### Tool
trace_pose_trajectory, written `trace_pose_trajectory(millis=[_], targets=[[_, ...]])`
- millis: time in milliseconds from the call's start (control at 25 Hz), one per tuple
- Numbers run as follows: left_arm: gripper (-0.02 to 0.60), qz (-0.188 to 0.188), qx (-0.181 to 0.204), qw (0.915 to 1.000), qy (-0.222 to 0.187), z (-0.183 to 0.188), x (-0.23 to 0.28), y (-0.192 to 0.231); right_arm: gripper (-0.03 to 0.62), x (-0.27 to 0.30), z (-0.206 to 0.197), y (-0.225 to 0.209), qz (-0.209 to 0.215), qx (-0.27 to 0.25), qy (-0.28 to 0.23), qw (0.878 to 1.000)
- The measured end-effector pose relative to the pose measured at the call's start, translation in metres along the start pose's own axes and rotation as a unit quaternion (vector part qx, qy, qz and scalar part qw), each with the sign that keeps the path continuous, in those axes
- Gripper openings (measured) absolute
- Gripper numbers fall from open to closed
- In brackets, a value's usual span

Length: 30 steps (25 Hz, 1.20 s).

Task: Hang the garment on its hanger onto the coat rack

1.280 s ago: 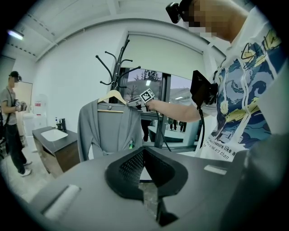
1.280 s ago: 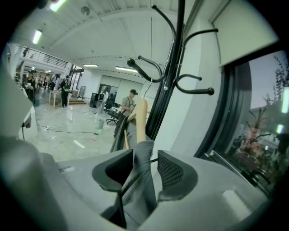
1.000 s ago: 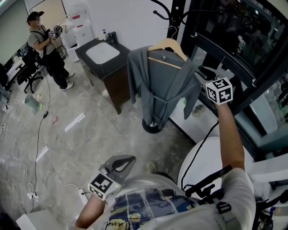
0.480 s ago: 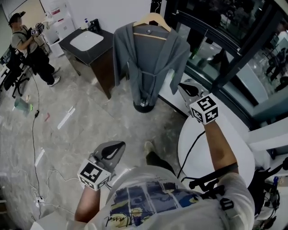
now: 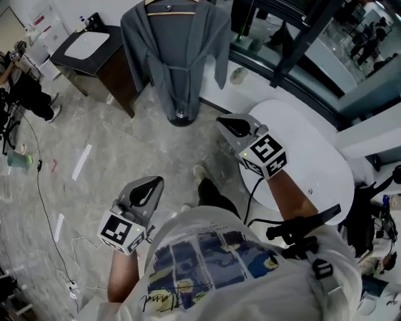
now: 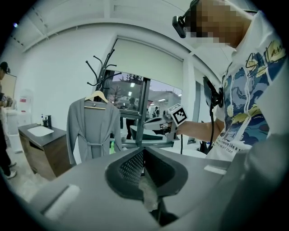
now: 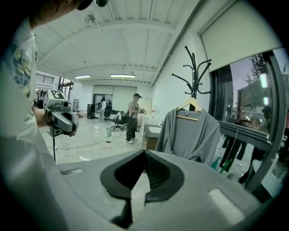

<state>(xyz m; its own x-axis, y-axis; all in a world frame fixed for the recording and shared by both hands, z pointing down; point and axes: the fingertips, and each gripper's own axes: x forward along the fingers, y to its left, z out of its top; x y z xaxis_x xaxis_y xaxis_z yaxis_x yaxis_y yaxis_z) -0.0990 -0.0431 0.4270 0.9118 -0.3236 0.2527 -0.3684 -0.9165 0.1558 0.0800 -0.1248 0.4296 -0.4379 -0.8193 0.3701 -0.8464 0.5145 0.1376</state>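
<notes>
The right gripper is in the person's hand, up over the edge of the round white table. Its two jaws are closing right up, tips together, and nothing is in them. The left gripper is lower down, over the floor, close to the person's body. It is empty too. Both point at the grey garment. The garment is on its wooden hanger, and it hangs down over the round foot of the coat rack. The rack stands on the floor just beside a corner of the dark cabinet with the white sink in its top. Another person stands by the left edge of the view.

From the left gripper I see its own jaws pressed together at the tips, with nothing between them. Well past them the garment hangs on the hanger, and the hanger's hook is on the black coat rack. The right gripper is off to the right of it, in the air.

From the right gripper the tips meet as well, and they hold nothing. The garment hangs open at the front on its hanger from the coat rack, next to the big window. The left gripper is at the left side.
</notes>
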Motion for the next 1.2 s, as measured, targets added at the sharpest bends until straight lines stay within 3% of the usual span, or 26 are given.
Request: trace_pose_trajectory(millis=[160,440,1200], targets=[[0.003,-0.007,0.008,0.9999,0.000,0.004,-0.003,-0.011,0.003,-0.019,0.001,0.024,-0.003,0.010,-0.012,1.000],[0.003,-0.014,0.007,0.9999,0.003,-0.006,-0.006,-0.027,0.003,-0.034,-0.001,0.072,0.033,0.016,-0.015,0.999],[0.003,-0.008,-0.001,0.9999,0.007,-0.018,-0.002,-0.048,0.003,-0.045,-0.005,0.101,0.083,-0.016,-0.008,0.996]])
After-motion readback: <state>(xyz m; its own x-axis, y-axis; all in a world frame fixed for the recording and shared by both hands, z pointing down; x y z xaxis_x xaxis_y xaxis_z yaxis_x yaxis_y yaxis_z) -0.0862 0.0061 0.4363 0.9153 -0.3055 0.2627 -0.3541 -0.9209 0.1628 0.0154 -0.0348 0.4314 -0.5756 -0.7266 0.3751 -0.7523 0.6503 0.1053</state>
